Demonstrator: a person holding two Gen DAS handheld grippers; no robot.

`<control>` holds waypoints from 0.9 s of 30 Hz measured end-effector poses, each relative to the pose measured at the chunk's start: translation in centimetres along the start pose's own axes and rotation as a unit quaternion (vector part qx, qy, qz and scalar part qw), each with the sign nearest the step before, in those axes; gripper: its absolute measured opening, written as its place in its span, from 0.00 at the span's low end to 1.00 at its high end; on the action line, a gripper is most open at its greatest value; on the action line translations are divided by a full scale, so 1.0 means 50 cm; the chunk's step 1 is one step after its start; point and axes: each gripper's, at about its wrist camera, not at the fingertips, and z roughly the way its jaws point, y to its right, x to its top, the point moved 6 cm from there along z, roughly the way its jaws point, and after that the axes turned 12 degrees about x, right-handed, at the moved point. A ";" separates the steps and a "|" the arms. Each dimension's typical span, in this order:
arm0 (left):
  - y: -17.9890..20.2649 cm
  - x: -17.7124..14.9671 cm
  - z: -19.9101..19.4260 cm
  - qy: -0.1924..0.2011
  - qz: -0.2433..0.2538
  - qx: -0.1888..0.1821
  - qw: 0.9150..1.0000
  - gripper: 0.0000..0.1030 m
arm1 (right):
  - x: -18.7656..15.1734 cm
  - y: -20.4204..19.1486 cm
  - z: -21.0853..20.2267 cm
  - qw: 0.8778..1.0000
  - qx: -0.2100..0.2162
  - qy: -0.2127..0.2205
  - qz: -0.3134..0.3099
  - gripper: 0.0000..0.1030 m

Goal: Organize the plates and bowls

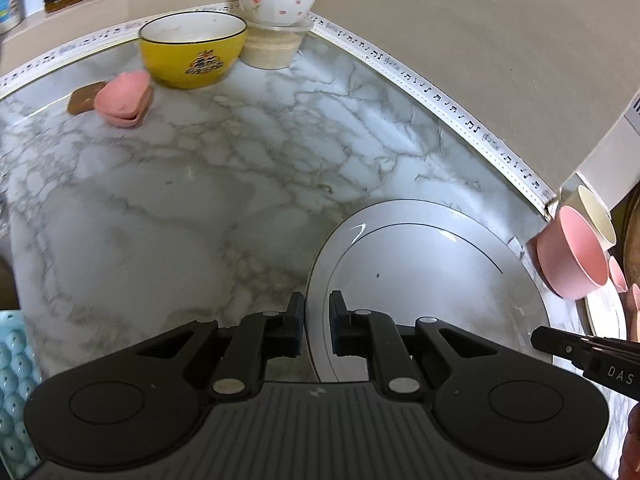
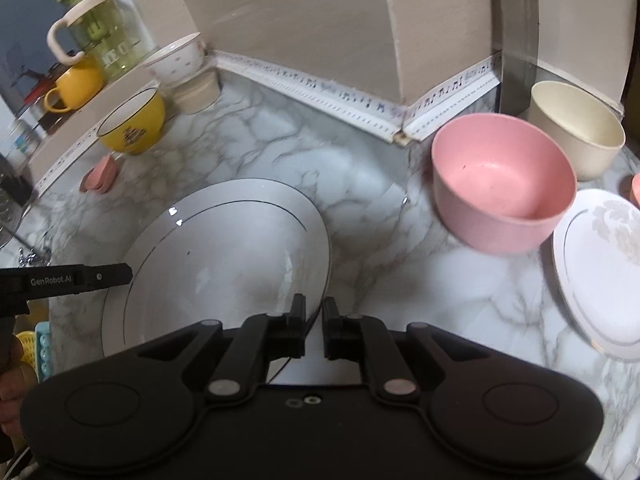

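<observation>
Your left gripper [image 1: 317,322] and right gripper [image 2: 314,326] both sit at the near rim of the large white plate [image 1: 432,292], one on each side of it. Each has its fingers closed to a narrow gap with the plate's edge running between them; the left fingers [image 1: 297,312] straddle the plate's left edge, and the right pair straddles its right edge. You cannot tell from either view whether the pads actually press on the rim.

The plate lies on the marble table [image 1: 180,200]. To its right stands a pink bowl [image 2: 504,184], with a cream bowl [image 2: 576,128] just behind it near the wall and a smaller white patterned plate [image 2: 600,272] close beside it on the near right. At the far left you have a yellow bowl [image 1: 192,52], a white flowered bowl [image 1: 276,0] stacked on a beige container [image 1: 272,48], and small pink heart-shaped dishes [image 1: 124,98].
</observation>
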 end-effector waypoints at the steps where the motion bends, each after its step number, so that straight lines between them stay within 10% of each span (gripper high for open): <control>1: -0.005 -0.006 -0.007 0.001 -0.002 -0.001 1.000 0.12 | -0.005 -0.002 -0.003 1.000 0.005 0.000 0.002 0.08; 27: -0.058 -0.102 -0.082 0.011 -0.004 0.004 1.000 0.12 | -0.094 -0.042 -0.029 0.999 0.026 -0.018 -0.014 0.09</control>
